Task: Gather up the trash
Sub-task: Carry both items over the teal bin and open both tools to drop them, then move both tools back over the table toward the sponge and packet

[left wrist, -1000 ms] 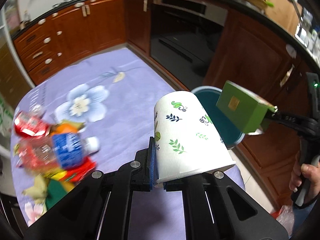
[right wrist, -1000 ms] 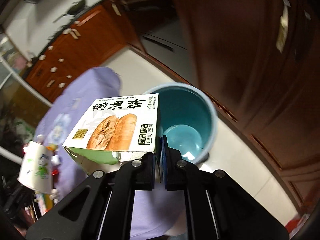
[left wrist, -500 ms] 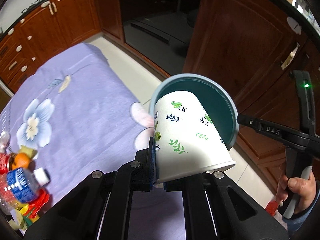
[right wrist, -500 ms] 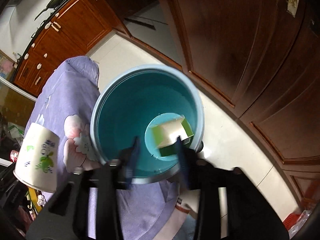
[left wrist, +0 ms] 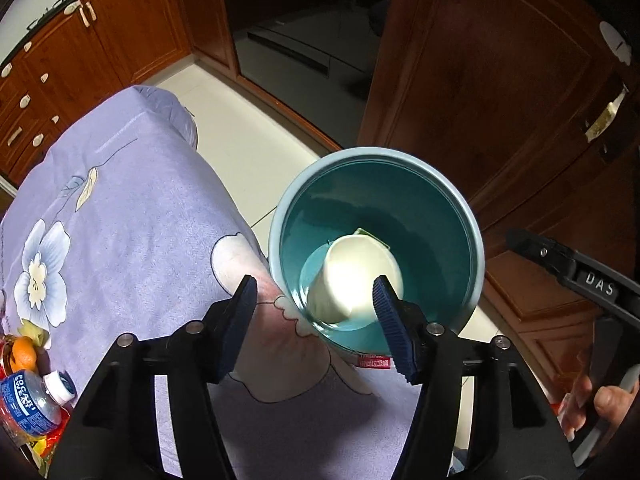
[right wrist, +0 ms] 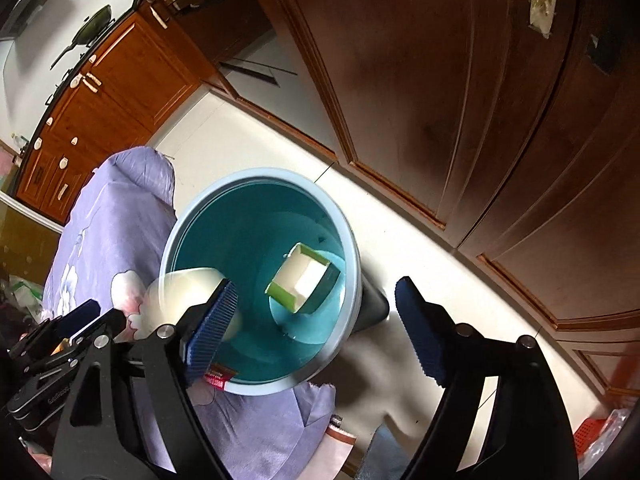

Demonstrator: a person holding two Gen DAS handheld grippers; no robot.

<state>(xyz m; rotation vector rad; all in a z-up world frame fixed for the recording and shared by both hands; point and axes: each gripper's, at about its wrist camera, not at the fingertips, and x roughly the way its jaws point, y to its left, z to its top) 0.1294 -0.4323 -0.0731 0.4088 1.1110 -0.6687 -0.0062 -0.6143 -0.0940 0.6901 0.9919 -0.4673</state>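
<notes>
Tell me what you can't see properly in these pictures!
- Paper cup: motion-blurred and glaring white in both views, so its pattern is lost.
- Green box: left wrist view shows only a corner behind the cup.
- Trash pile on the purple cloth: cut off by the left wrist picture's edge.
- Red label on the bin: partly behind the right hand-held gripper, too small to read.

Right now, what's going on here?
A person with a gripper in each hand is clearing trash off the purple-clothed table into the teal bin on the floor beside it. Both the left gripper and the right gripper are open over the bin. The paper cup is blurred, apparently dropping in; the green box lies at the bottom. A bottle and wrappers remain on the table.
</notes>
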